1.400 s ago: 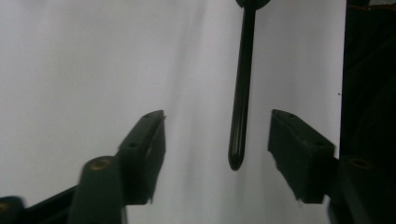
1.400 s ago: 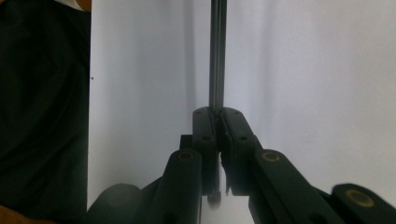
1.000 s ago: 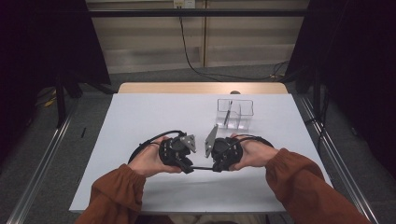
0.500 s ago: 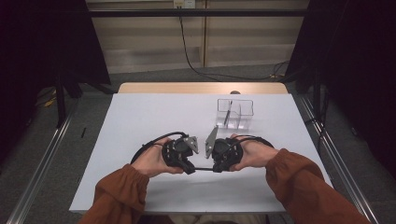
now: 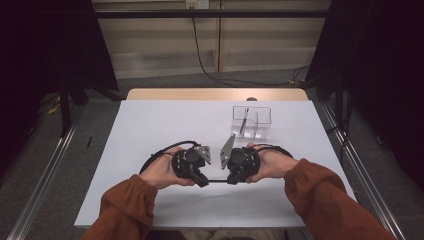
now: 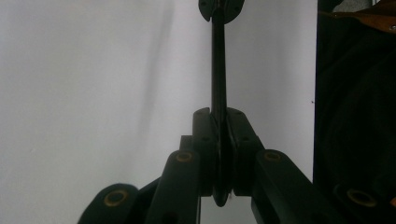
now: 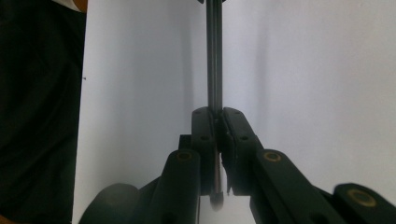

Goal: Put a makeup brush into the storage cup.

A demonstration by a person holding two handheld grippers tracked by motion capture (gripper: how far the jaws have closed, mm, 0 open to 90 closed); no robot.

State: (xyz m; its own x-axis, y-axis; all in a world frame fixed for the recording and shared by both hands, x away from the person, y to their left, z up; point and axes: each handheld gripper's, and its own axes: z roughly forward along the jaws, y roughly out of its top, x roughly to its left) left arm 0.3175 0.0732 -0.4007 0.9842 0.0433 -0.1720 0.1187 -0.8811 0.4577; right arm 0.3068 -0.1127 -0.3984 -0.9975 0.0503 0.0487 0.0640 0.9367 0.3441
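A thin black rod (image 5: 216,181) runs level between my two grippers, low over the white table (image 5: 150,125) near its front edge. My left gripper (image 5: 202,182) faces right and is shut on one end of the rod (image 6: 218,70). Its jaws have just been closing, and the pads (image 6: 205,135) now press the rod between them. My right gripper (image 5: 231,180) faces left and is shut on the other end of the rod (image 7: 214,56), clamped between its pads (image 7: 233,135). In the left gripper view the right gripper's fingertips show at the top edge.
A clear plastic container (image 5: 251,121) with two compartments stands behind the right gripper, with a thin stick (image 5: 242,123) leaning in it. Cables loop on the table by each hand. Orange sleeves come in from the bottom. Metal rails run along both sides of the table.
The left gripper has shifted very slightly toward the right one. Both hands otherwise stay where they were.
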